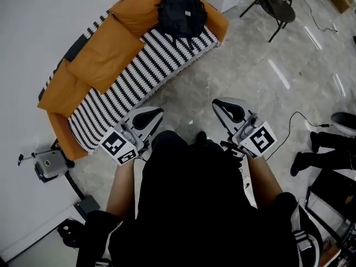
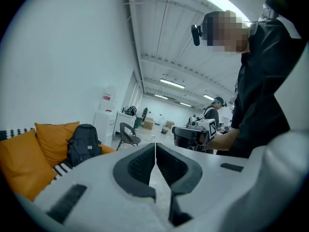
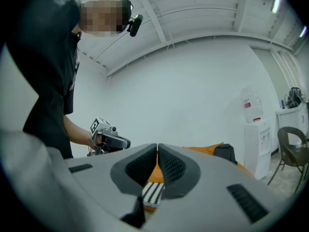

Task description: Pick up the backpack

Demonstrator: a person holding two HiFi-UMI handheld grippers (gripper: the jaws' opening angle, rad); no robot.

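In the head view, the person held the 2 grippers out in front of the body, both over the grey floor (image 1: 267,82) and aimed toward the sofa (image 1: 83,77). The left gripper (image 1: 154,113) had its jaws drawn together, with nothing in them. The right gripper (image 1: 222,105) looked the same, closed and empty. The backpack (image 1: 179,7), black, sat upright at the far end of the orange sofa, its back against the cushions and its base on the black-and-white striped cover (image 1: 144,71). It was well apart from both grippers. A folding chair (image 1: 275,1) stood on the floor beyond that end of the sofa.

In the left gripper view, the 2 ribbed pads met along a thin line, so this gripper was fully closed on nothing. The backpack showed far off to the left of the jaws, resting against an orange cushion (image 2: 53,137). The right gripper, in the person's hand, appeared past the jaw tips.

In the right gripper view, the pads also met at their tips, closed with nothing clamped. Only the sofa's orange front and a patch of striped cover showed through the gap below the tips, well behind them. The backpack's dark top edge showed to the right of the jaws, against the white wall (image 3: 193,91).
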